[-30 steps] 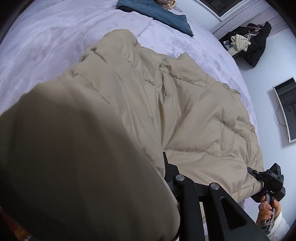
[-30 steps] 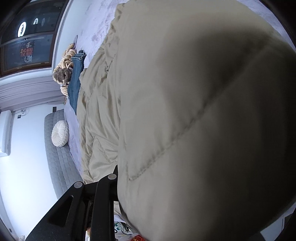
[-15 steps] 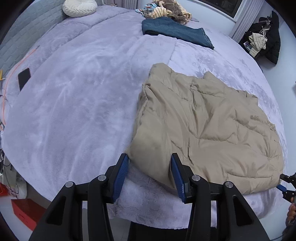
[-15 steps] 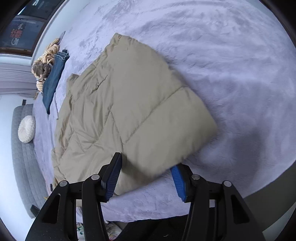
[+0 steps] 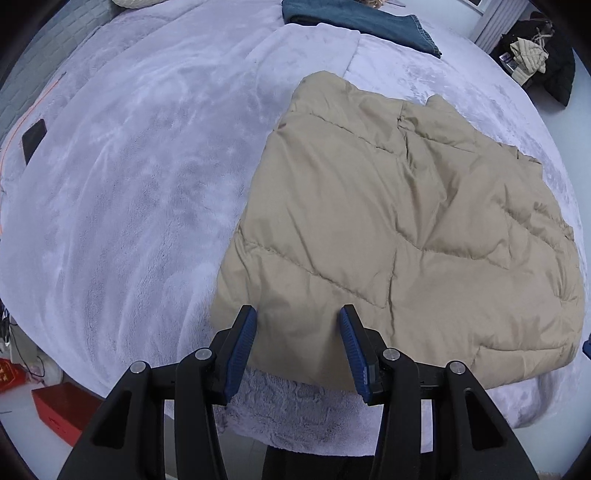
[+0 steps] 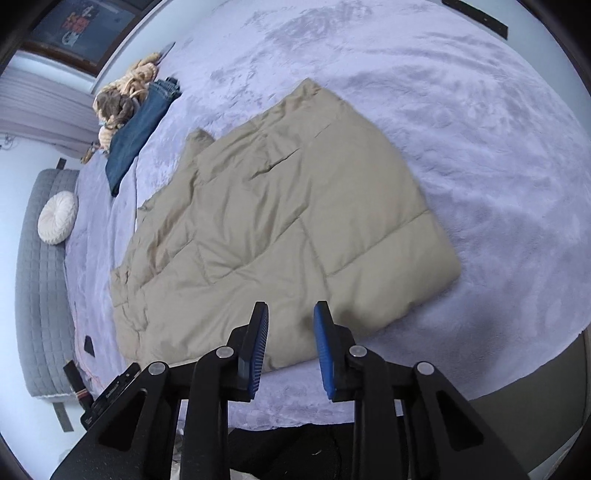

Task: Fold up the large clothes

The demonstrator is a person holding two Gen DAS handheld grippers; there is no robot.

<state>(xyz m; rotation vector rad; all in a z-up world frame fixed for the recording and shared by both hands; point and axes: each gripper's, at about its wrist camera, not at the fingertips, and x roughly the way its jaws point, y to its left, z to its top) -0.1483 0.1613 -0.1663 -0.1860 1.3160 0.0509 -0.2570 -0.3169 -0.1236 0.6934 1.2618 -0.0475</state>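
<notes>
Two claws are held above a bed (image 5: 122, 206) covered in a pale lilac plush blanket, and one beige quilted jacket (image 5: 399, 229) is laid folded on it. In the left wrist view, a dark phone (image 5: 34, 140) is seen at nine o'clock near the bed's edge, with a red box (image 5: 59, 413) on the floor at about eight o'clock. The left claw (image 5: 297, 350) is seen at six o'clock with its blue pads (image 5: 244, 350) standing apart; nothing is gripped between them, and the jacket's near corner is framed in the gap below. The jacket is spread from the centre out to three o'clock, close to the bed's near edge. Folded blue jeans (image 5: 354, 20) are lying at twelve o'clock, well apart from the jacket, and a heap of dark clothing (image 5: 543, 62) is seen at two o'clock beyond the bed. In the right wrist view, a round white cushion (image 6: 58, 218) is set against a grey quilted headboard (image 6: 37, 295) at nine o'clock, and the jeans (image 6: 140, 129) are seen at ten o'clock beside a tangle of tan knitwear (image 6: 125, 96). The jacket (image 6: 288, 221) fills the centre. The right claw (image 6: 290, 347) is at six o'clock, its jaws closing on nothing, with the jacket's near hem seen beyond them.
</notes>
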